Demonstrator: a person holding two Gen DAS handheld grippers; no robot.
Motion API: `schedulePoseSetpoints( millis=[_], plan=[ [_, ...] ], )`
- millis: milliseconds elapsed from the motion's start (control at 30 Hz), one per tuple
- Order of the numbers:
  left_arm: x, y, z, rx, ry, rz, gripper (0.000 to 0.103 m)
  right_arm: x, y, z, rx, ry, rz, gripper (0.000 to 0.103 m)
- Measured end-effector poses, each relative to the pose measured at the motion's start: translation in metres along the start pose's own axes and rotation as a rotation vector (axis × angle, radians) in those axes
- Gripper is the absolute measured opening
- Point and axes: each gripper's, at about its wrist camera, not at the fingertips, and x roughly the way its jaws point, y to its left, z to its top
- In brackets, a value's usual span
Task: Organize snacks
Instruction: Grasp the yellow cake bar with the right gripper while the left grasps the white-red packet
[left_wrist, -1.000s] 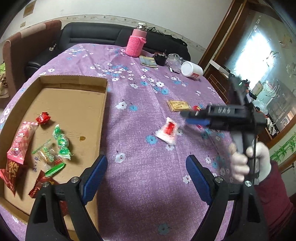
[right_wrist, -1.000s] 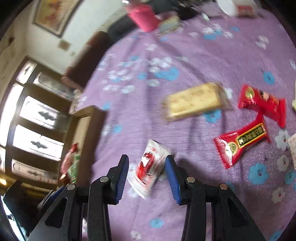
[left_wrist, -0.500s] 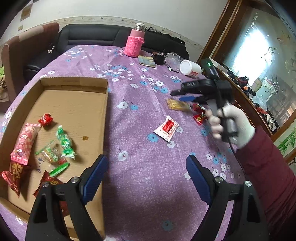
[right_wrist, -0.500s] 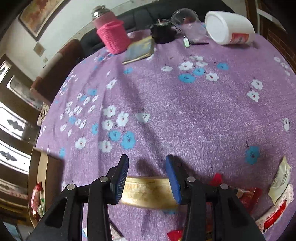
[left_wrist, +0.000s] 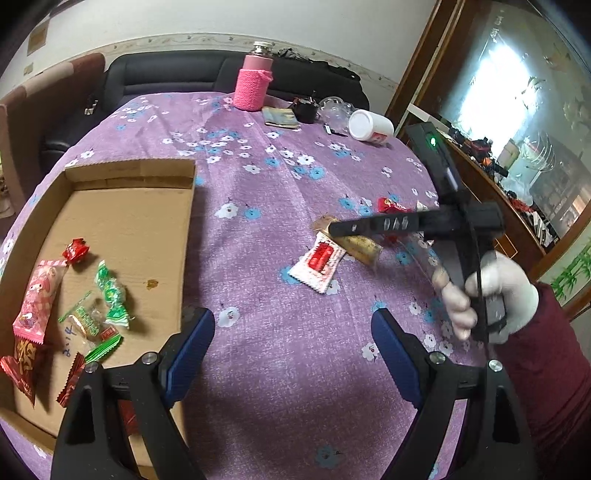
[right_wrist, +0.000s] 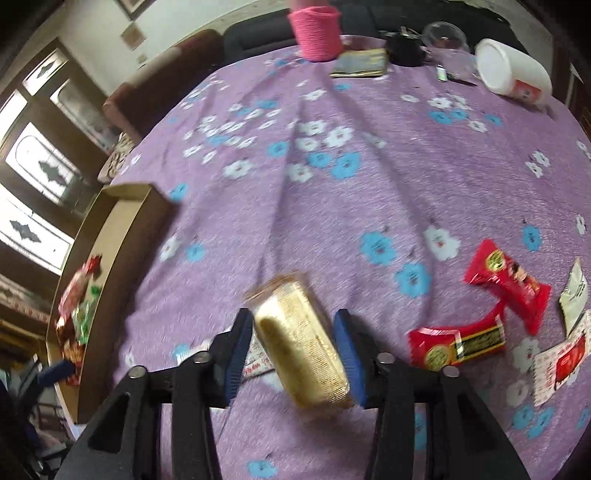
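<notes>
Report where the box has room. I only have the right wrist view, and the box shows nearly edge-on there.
Observer: The far half of the box is bare cardboard; the snacks are bunched in its near left part.
Operator: Give me the left tool's state.
Observer: The left tool is open and holds nothing. It is above the cloth, by the box's near right corner.

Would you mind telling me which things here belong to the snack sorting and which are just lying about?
Part of the job:
- cardboard box
- golden snack bar in the right gripper
- red snack packets
- white-and-red sachet

Just lying about:
- pink flask
- white jar
- glass jar
- small book
</notes>
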Motion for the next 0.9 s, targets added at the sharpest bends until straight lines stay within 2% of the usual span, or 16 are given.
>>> schedulePoseSetpoints(
  millis=[133, 167, 200, 233, 533, 667, 733, 833, 867, 900],
  plan=[
    [0.012, -0.009, 0.003, 0.013, 0.016, -0.001, 0.086, -0.003, 0.01, -0.014, -0.066, -0.04, -0.07, 0.05],
    [0.016, -0.012, 0.004, 0.018, 0.022, 0.002, 0.086, -0.004, 0.012, -0.018, -0.07, -0.05, -0.084, 0.048],
    [0.02, -0.015, 0.007, 0.026, 0.032, 0.007, 0.086, -0.006, 0.014, -0.023, -0.076, -0.057, -0.097, 0.038],
    [0.025, -0.018, 0.008, 0.034, 0.038, 0.009, 0.086, -0.007, 0.013, -0.028, -0.079, -0.062, -0.102, 0.036],
    [0.085, -0.049, 0.036, 0.187, 0.073, 0.082, 0.085, -0.029, -0.014, -0.052, 0.045, -0.125, -0.054, 0.035],
    [0.112, -0.051, 0.041, 0.194, 0.119, 0.065, 0.073, -0.046, -0.024, -0.067, 0.083, -0.151, -0.007, 0.035],
    [0.122, -0.052, 0.042, 0.209, 0.137, 0.081, 0.066, -0.051, -0.027, -0.071, 0.097, -0.159, 0.01, 0.035],
    [0.127, -0.056, 0.038, 0.244, 0.136, 0.108, 0.048, -0.058, -0.029, -0.075, 0.118, -0.172, 0.044, 0.036],
    [0.127, -0.058, 0.037, 0.266, 0.128, 0.14, 0.032, -0.06, -0.029, -0.076, 0.122, -0.178, 0.053, 0.036],
    [0.126, -0.058, 0.038, 0.271, 0.125, 0.143, 0.03, -0.061, -0.028, -0.077, 0.125, -0.182, 0.056, 0.036]
  ],
)
